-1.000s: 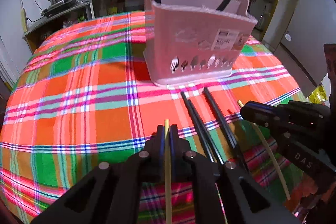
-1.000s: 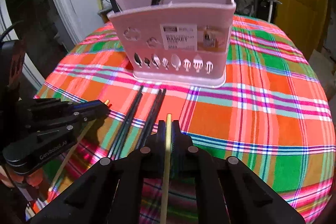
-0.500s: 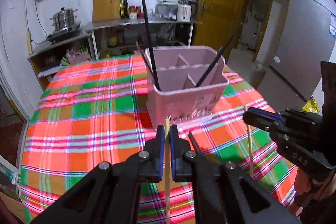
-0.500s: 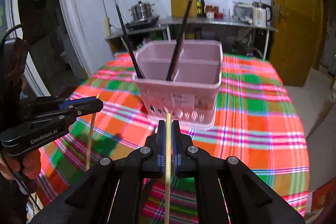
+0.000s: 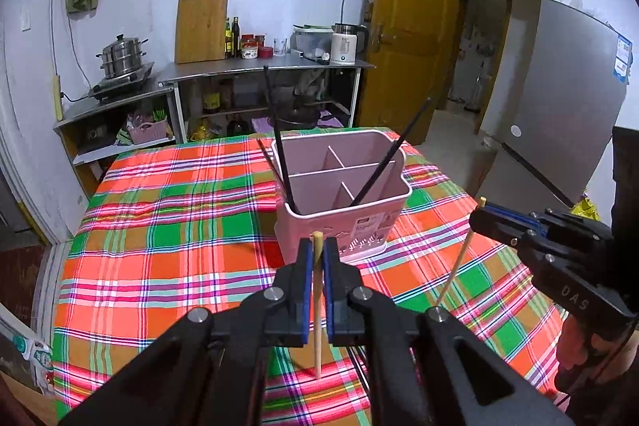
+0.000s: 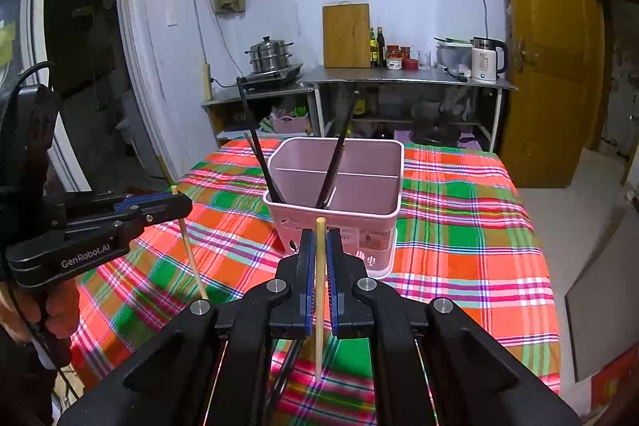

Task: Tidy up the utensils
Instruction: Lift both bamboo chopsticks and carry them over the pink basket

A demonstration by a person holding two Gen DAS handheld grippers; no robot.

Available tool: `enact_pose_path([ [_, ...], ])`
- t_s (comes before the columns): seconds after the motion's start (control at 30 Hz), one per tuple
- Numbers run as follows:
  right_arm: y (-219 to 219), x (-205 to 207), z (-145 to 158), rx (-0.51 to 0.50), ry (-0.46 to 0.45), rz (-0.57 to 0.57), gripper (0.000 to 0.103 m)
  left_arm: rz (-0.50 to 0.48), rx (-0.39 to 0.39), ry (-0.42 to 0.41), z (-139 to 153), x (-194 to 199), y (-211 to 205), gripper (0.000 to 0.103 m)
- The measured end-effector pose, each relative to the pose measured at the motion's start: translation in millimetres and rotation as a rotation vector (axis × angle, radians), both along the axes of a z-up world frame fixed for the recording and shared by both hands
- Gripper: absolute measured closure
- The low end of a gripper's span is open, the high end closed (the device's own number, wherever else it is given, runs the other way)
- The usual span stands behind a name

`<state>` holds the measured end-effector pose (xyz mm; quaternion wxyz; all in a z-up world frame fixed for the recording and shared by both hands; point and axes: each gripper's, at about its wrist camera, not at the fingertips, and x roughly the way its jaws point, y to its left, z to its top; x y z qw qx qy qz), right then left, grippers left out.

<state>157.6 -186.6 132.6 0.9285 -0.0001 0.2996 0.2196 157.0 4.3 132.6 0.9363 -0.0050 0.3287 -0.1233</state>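
Note:
A pink divided utensil basket [image 5: 361, 226] stands on the plaid-covered table [image 5: 167, 226], with black chopsticks [image 5: 276, 134] leaning out of its near compartments. My left gripper [image 5: 318, 250] is shut on a pale wooden chopstick [image 5: 317, 306], held upright above the cloth in front of the basket. In the right wrist view my right gripper [image 6: 319, 242] is shut on a second wooden chopstick [image 6: 318, 306], also short of the basket [image 6: 375, 238]. Each gripper shows in the other's view: the right gripper [image 5: 483, 220] with its chopstick [image 5: 459, 266], the left gripper [image 6: 181, 202] with its chopstick [image 6: 191, 258].
Black chopsticks [image 6: 285, 366] lie on the cloth under the right gripper, mostly hidden. Behind the table is a metal counter [image 5: 259, 66] with a kettle, bottles, a cutting board and a steamer pot. A grey fridge [image 5: 567, 98] and a yellow door stand to the right.
Both grippers have risen with their wooden chopsticks off the cloth. The basket, seen side-on before, now shows from above, and the black chopsticks on the cloth have slipped under the grippers.

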Motion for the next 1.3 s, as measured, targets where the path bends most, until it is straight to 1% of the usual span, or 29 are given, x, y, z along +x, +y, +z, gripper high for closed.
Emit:
enact_pose_path([
  [0.27,-3.2,-8.1,8.2,0.01,-0.025,-0.007,0.098,0.003,-0.018,-0.003,8.0,-5.8,3.5,0.097],
  [0.5,-6.9,-6.0,11.2,0.039,-0.033,-0.013,0.098,0.011,-0.047,0.022,7.6,1.2,9.4,0.097],
  [0.7,-6.3,0.6,15.4,0.054,-0.041,-0.017,0.098,0.008,-0.065,0.027,14.6,12.7,10.6,0.097],
  [0.9,-2.7,10.2,29.2,0.071,-0.072,-0.017,0.098,0.002,-0.084,-0.005,38.1,24.3,5.9,0.098],
  [1.13,1.2,23.8,61.0,0.114,-0.143,-0.014,0.098,0.002,-0.108,-0.077,77.5,40.6,5.6,0.098],
  [1.3,2.5,36.9,83.5,0.161,-0.193,-0.022,0.098,0.018,-0.128,-0.112,97.3,57.5,7.3,0.098],
])
